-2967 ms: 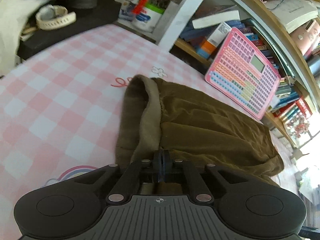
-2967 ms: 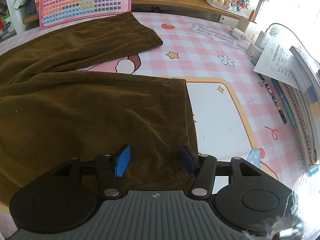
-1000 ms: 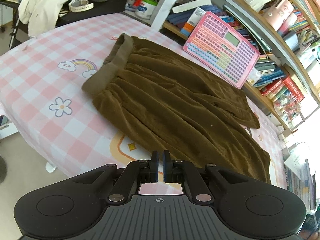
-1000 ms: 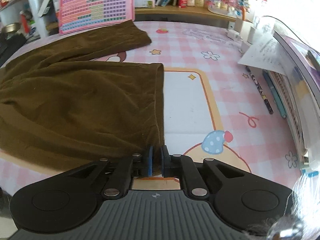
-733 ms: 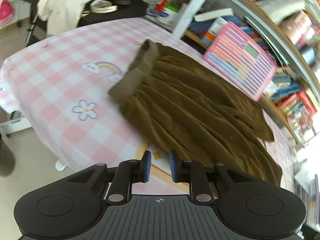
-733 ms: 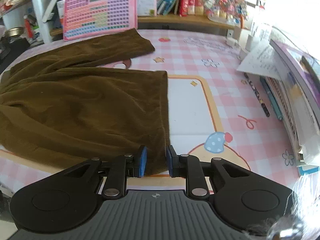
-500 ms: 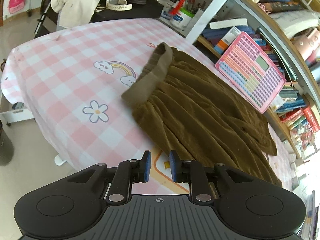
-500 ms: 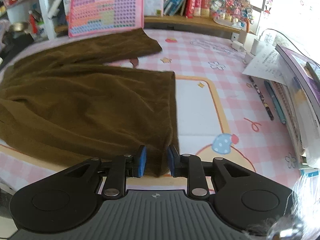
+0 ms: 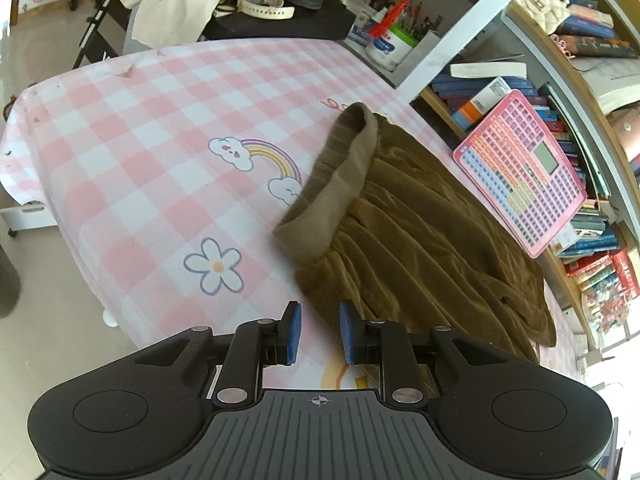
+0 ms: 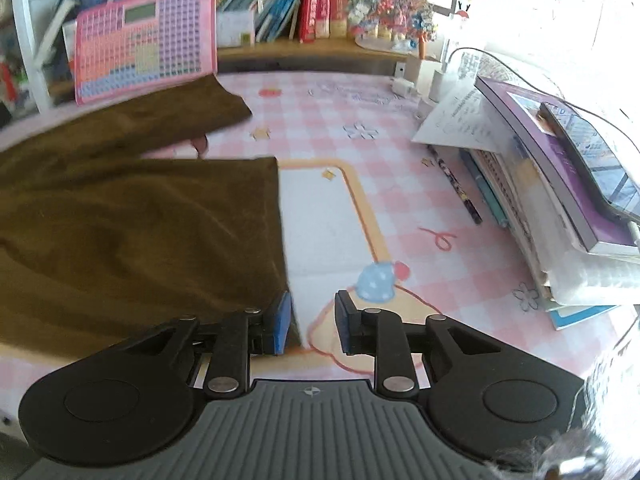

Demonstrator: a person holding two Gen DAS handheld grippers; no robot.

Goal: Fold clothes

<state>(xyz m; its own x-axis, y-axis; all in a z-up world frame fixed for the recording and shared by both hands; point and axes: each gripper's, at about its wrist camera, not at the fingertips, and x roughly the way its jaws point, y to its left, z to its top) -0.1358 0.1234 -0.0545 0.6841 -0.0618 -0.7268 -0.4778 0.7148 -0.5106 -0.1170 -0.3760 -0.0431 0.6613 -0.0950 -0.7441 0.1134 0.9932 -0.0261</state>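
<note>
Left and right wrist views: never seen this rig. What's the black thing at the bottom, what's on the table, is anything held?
There is no robot arm: a person holds a two-finger gripper in each hand, with a fisheye camera looking along its fingers. The black shape is the gripper body. The left gripper and right gripper are both open and hold nothing. Brown trousers lie spread on the pink checked tablecloth. The left view faces the waistband, the right view a leg hem. A pink keyboard toy leans at the shelf.

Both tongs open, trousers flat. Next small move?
Probably bring the right tongs a touch left and shut on the near trouser leg's hem corner. The brown trousers lie spread with legs apart, unfolded, and the left tongs are open near the waistband.
</note>
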